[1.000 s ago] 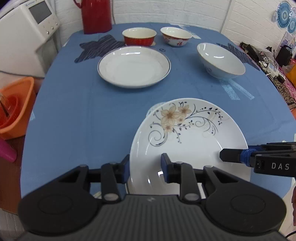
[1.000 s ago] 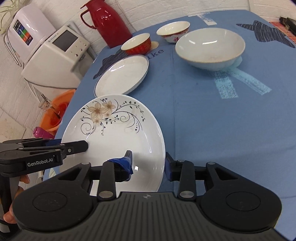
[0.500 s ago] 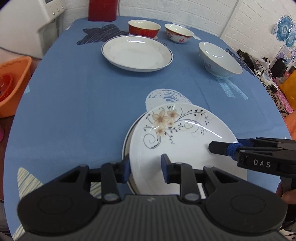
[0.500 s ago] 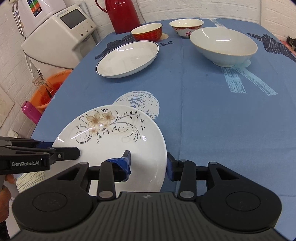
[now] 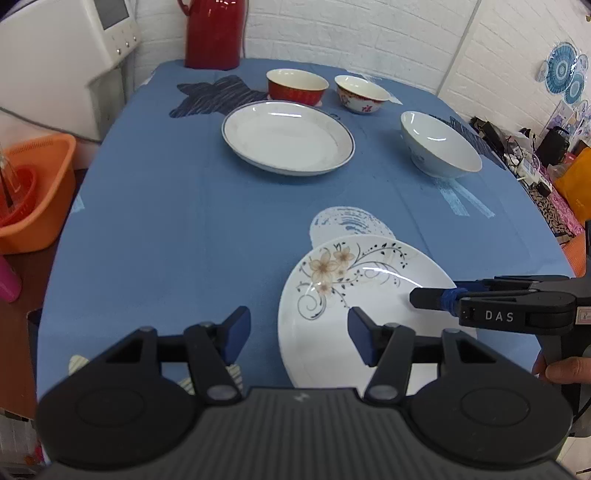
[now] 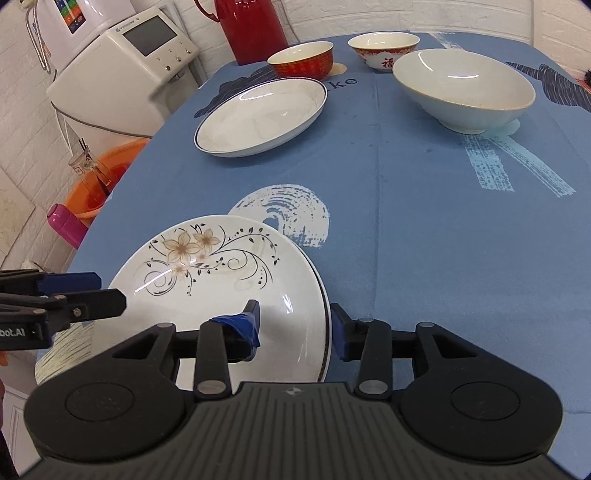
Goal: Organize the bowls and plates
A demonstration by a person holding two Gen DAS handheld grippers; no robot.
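A white floral plate (image 5: 347,306) (image 6: 221,280) lies on another plate near the table's front edge; the lower plate's dark rim (image 6: 325,314) shows at its right side. My left gripper (image 5: 297,334) is open, its right finger over the plate's left part, its left finger off the plate. My right gripper (image 6: 295,325) straddles the plates' right rim with its jaws apart. A white blue-rimmed plate (image 5: 288,136) (image 6: 260,114), a red bowl (image 5: 297,86), a small patterned bowl (image 5: 362,94) and a large white bowl (image 5: 439,147) (image 6: 463,90) stand farther back.
A red thermos (image 5: 214,33) stands at the table's far edge. A white appliance (image 6: 122,70) and an orange basin (image 5: 29,192) are off the table's left side. Clutter lies off the right side (image 5: 535,158).
The floral plate has come down onto the lower plate on the table. My left gripper has opened, let go of its rim and shifted left. My right gripper's jaws have widened at the right rim.
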